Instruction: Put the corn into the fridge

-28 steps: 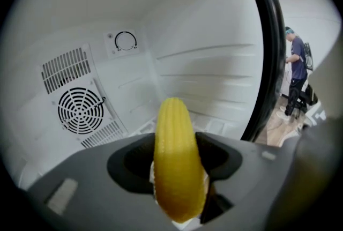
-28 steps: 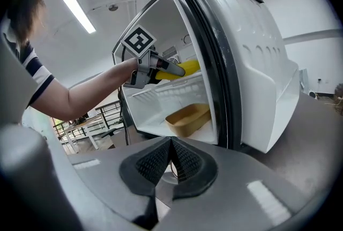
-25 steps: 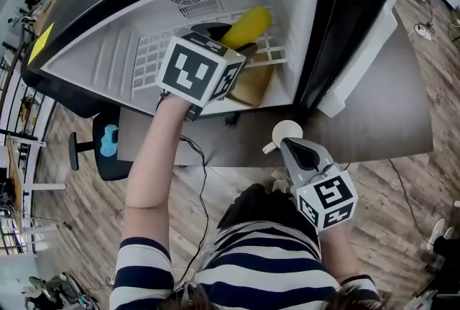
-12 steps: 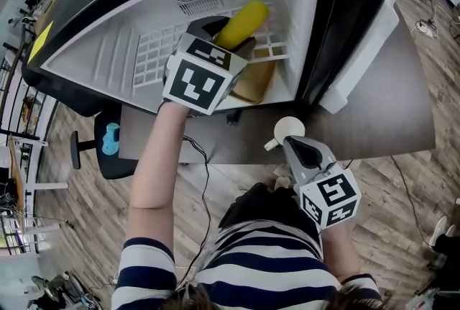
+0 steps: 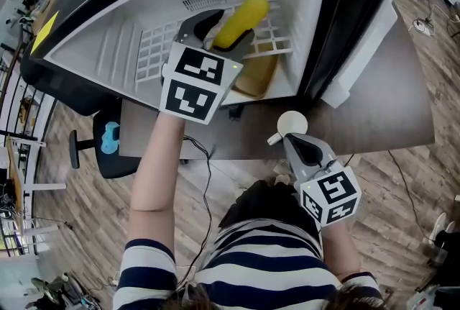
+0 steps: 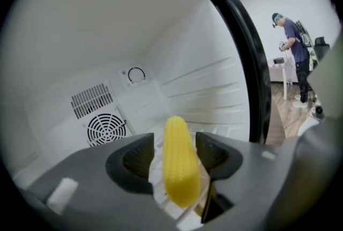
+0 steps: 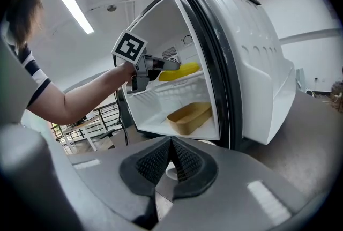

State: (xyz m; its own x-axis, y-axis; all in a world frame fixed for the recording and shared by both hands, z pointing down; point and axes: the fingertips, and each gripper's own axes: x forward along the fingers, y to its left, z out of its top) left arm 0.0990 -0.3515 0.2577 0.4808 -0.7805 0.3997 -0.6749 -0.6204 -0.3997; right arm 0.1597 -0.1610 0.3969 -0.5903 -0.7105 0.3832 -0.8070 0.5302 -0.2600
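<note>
Our left gripper (image 5: pixel 224 26) pinches the corn (image 5: pixel 243 16) between its jaws. It is inside the fridge (image 5: pixel 122 49), just over the wire shelf (image 5: pixel 154 57) and toward its right end. Our right gripper (image 7: pixel 170 159) hangs near us outside, jaws pressed together on nothing. The risk we see is in the release: the corn (round and smooth, we judge) may roll along the wires to the near edge and fall toward the brown tray (image 5: pixel 259 75) below, or out the open front.
</note>
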